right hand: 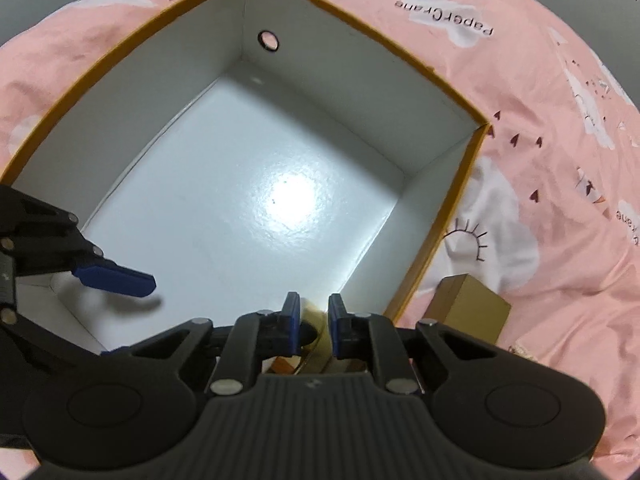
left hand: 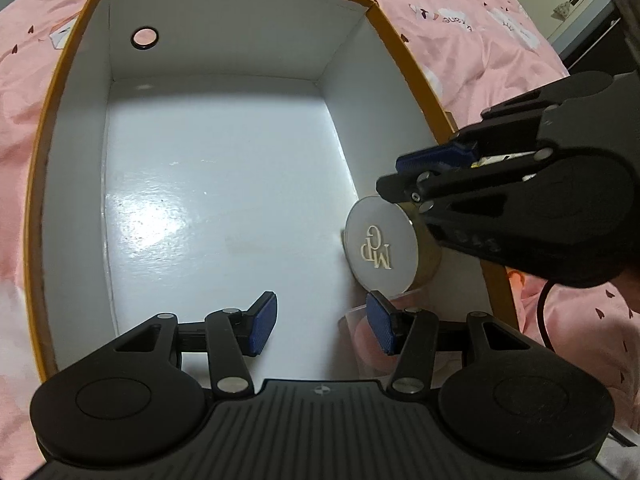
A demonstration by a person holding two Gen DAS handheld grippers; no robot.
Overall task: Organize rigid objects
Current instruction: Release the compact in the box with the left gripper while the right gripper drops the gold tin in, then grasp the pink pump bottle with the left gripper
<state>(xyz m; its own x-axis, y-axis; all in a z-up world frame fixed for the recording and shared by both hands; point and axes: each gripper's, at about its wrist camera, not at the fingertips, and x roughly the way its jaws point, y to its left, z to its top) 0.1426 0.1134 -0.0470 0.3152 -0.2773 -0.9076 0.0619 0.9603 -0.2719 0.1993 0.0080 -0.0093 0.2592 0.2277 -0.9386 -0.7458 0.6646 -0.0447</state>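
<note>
An open box with an orange rim (left hand: 60, 92) and a bare white inside lies on a pink bedsheet. My right gripper (left hand: 408, 184) reaches in from the right, shut on a round jar (left hand: 380, 246) with a gold body and a silver lid marked with letters, held over the box's right wall. In the right wrist view the right gripper (right hand: 314, 320) has the jar's pale gold side (right hand: 311, 309) between its blue pads. My left gripper (left hand: 322, 324) stands open low over the near part of the box floor, nothing between its pads. One of its blue fingers (right hand: 116, 278) shows at the left.
A small gold carton (right hand: 468, 312) lies on the sheet just outside the box's right wall (right hand: 440, 232). A clear plastic piece (left hand: 360, 336) sits by my left gripper's right finger. The far wall has a black-ringed hole (left hand: 144, 37). Dark furniture stands beyond the bed at top right.
</note>
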